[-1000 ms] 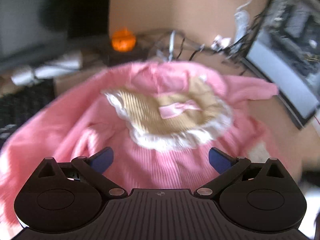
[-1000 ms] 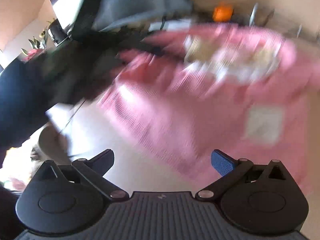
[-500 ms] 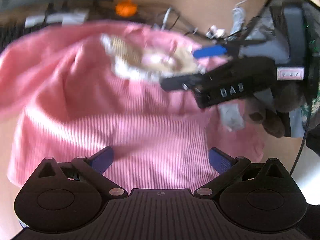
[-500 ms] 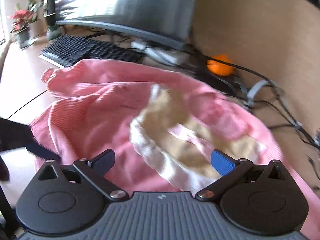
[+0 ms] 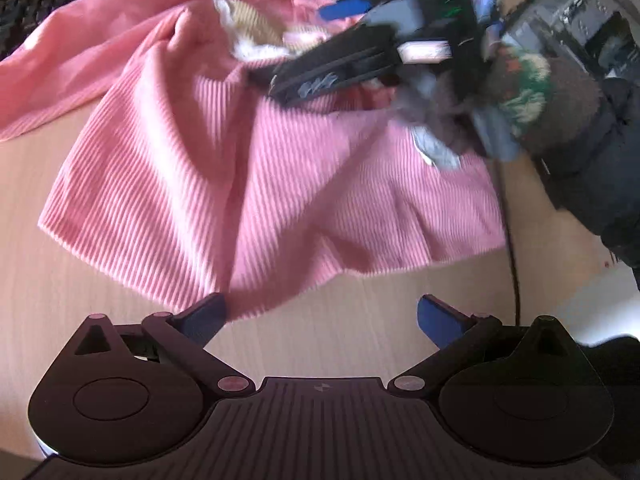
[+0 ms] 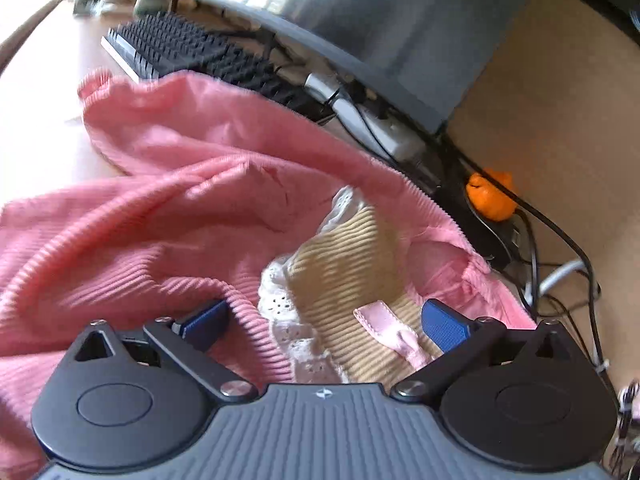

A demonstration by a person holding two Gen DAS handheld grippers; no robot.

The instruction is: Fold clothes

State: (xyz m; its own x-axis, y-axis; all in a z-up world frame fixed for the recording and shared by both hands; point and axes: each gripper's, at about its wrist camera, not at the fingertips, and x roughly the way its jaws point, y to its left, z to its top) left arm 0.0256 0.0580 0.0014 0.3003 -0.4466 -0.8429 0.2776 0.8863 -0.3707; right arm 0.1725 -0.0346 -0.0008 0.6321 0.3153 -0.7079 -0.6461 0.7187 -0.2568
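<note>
Plainly, the pink top lay rumpled on the bench, its hem toward 6 o'clock and its cream collar toward 12 in the left view, so its long axis ran roughly from 6 to 12. The left gripper hovered just off the hem with its jaws apart, holding nothing. The right gripper sat over the collar, jaws apart, straddling cloth but not closed on it. The likely trouble, as I judged it: closing there could pinch only the collar or its bow and bunch the fabric further, and the sleeve at 10 o'clock could drag against the keyboard and cables.
</note>
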